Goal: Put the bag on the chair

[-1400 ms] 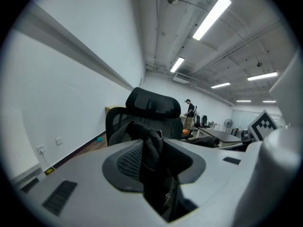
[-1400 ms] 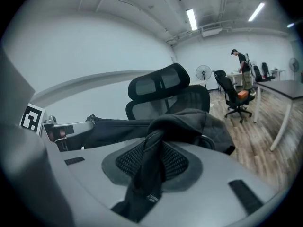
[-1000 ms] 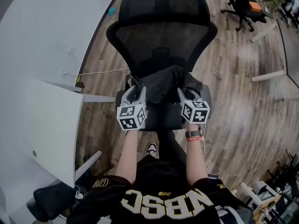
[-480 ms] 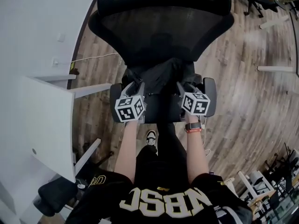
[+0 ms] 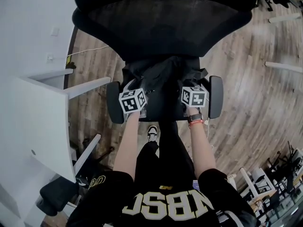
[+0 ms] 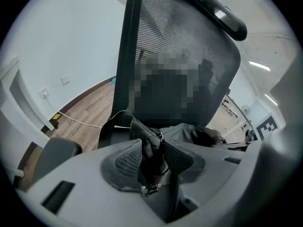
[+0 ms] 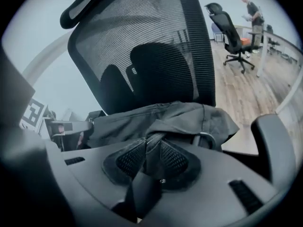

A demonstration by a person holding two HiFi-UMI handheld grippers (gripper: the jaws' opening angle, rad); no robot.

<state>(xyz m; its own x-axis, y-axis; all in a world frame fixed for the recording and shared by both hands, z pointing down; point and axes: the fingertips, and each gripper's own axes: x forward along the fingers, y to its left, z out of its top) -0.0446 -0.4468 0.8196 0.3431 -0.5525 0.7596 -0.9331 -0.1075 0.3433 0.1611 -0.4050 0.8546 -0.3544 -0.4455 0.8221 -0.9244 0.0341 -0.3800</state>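
Note:
A black fabric bag [image 5: 163, 77] lies slumped on the seat of a black mesh-backed office chair [image 5: 163, 22]. My left gripper [image 5: 135, 90] is shut on a bunched strap with a metal ring at the bag's left end [image 6: 152, 148]. My right gripper [image 5: 189, 86] is shut on a flat strap at the bag's right end [image 7: 150, 162]. In the right gripper view the bag's crumpled body [image 7: 156, 119] rests in front of the chair's backrest [image 7: 147, 56]. In the head view the marker cubes hide the jaws.
The chair's armrests [image 5: 113, 103] [image 5: 215, 96] flank both grippers. A white desk [image 5: 33, 122] stands to the left, with a cable [image 5: 90, 51] on the wooden floor. Another office chair [image 7: 232, 34] and a person [image 7: 248, 11] stand far back on the right.
Both grippers and the bag have moved forward and down onto the seat. The chair's backrest now fills more of the head view.

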